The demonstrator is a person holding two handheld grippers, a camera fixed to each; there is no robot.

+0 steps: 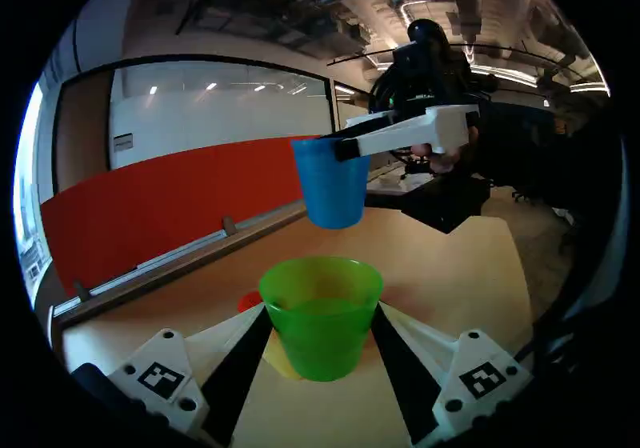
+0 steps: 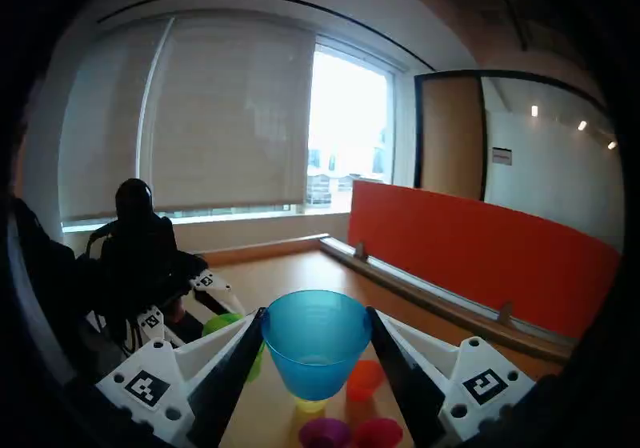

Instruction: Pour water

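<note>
My left gripper (image 1: 320, 308) is shut on a green cup (image 1: 320, 328), upright just above the wooden table (image 1: 448, 280). A darker band low in the cup looks like water. Beyond and higher hangs a blue cup (image 1: 330, 182), upright, gripped at its rim by my right gripper (image 1: 342, 146), which a hand (image 1: 444, 158) holds. In the right gripper view the blue cup (image 2: 316, 344) sits between the fingers of my right gripper (image 2: 315, 314), shut on it. Farther left, my left gripper (image 2: 210, 298) holds the green cup (image 2: 222, 321).
Small cups stand on the table below the blue one: orange (image 2: 364, 378), yellow (image 2: 310, 405), purple (image 2: 324, 432) and pink (image 2: 378, 432). A red partition (image 1: 160, 200) with a rail lines one table edge. A black object (image 1: 440, 200) lies at the far end.
</note>
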